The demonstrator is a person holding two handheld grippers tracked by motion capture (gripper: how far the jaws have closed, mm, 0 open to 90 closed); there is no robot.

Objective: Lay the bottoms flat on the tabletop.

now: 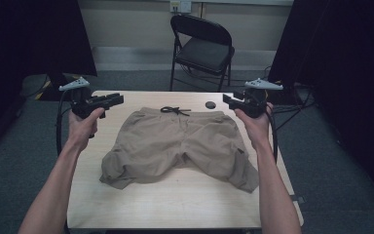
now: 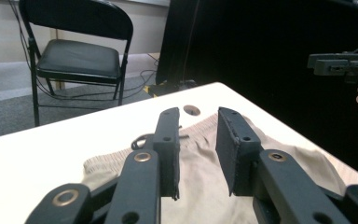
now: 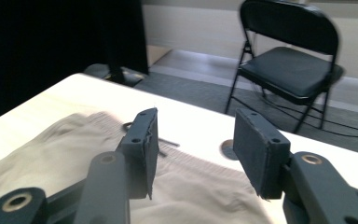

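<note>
My shorts (image 1: 177, 146) lie flat mid-table, waistband away from me, so I hold my left gripper (image 1: 113, 101) and right gripper (image 1: 229, 101) raised beyond its corners, jaws apart and empty, ready to descend, chair (image 1: 202, 46) behind.

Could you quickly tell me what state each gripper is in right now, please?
Left gripper: open, holding nothing, above the shorts.
Right gripper: open, holding nothing.

Dim, murky high view — gripper views brighter, slightly blurred.
</note>
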